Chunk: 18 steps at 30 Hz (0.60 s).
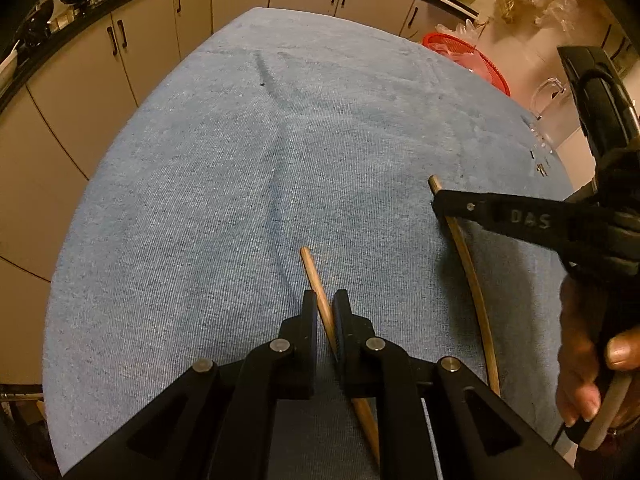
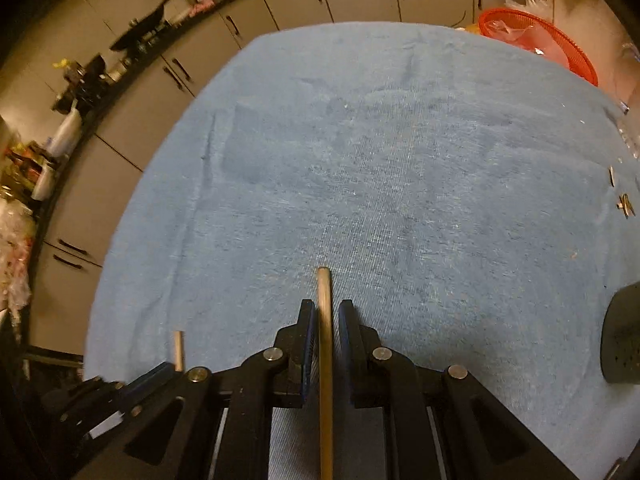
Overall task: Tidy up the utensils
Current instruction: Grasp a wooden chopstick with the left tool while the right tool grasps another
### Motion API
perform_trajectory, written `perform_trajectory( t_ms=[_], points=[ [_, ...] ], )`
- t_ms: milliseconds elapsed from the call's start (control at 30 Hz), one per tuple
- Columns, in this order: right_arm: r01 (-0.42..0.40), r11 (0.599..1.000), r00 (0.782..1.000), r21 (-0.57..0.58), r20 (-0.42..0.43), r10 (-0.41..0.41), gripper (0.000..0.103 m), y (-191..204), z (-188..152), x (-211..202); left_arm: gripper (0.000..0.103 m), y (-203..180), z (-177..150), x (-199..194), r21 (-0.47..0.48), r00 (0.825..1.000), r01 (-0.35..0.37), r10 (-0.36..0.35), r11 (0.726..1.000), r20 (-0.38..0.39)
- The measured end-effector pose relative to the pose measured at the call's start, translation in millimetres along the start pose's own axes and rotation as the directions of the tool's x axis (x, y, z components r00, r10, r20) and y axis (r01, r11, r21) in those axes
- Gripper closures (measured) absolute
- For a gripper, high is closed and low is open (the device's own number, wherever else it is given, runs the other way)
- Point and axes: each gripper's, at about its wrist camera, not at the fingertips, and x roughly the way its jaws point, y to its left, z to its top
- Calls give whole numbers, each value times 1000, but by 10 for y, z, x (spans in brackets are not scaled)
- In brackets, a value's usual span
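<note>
Left gripper [image 1: 325, 308] jaws narrow, clamped on a round wooden chopstick [image 1: 316, 280], thin and tan, tip poking out ahead and angled left. Right gripper [image 2: 325, 316] jaws narrow too, pinching a second wooden chopstick [image 2: 325, 320] that runs straight between the ribbed pads. In the left wrist view the second chopstick looks bowed, and a hand [image 1: 584, 364] grips the right gripper's handle. Both sticks are held over the surface, covered in blue terry towel [image 1: 224, 184], nubby weave. Red mesh basket [image 2: 536, 36] at the far right edge. Beige cabinets [image 1: 152, 36] with dark handles behind.
</note>
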Motion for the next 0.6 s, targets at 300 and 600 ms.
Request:
perform_trajectory(
  t_ms=[300, 600],
  points=[
    [-32, 998, 996, -54, 77, 36, 96, 74, -137, -238, 96, -63, 83, -35, -3, 999, 28, -28, 1000, 38],
    [-91, 990, 884, -111, 448, 131, 96, 198, -718, -1635, 97, -286, 39, -964, 57, 962, 64, -77, 996, 264]
  ],
)
